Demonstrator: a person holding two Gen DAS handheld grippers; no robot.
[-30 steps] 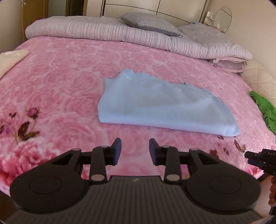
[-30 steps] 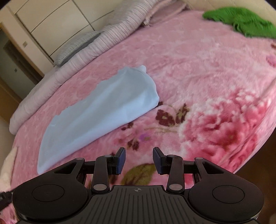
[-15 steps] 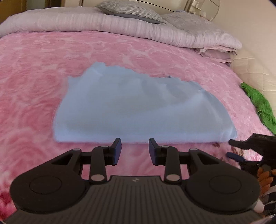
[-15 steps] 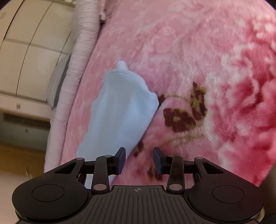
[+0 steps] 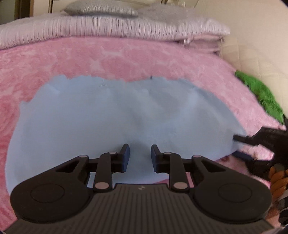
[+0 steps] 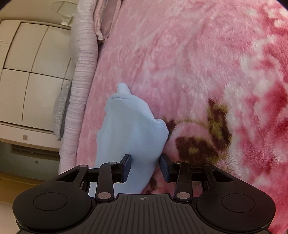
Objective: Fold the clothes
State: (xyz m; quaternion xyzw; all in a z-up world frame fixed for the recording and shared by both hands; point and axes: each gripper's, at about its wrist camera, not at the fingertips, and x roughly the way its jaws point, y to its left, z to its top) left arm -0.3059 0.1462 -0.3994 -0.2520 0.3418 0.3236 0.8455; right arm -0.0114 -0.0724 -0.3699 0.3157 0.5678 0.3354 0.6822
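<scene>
Both grippers have dropped in on the blue cloth (image 5: 126,115), lying half-folded on the pink blanket (image 5: 126,59): left gripper (image 5: 140,154) closing over its near edge, nothing pinched yet; right gripper (image 6: 145,164) unclenched astride the end corner, likely so both lift one fold together

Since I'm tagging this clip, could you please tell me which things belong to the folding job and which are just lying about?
Job:
- light blue garment
- left gripper, jaws closing over it
- right gripper, astride its edge

Lying about:
- green cloth
- grey pillow
- striped quilt
</scene>
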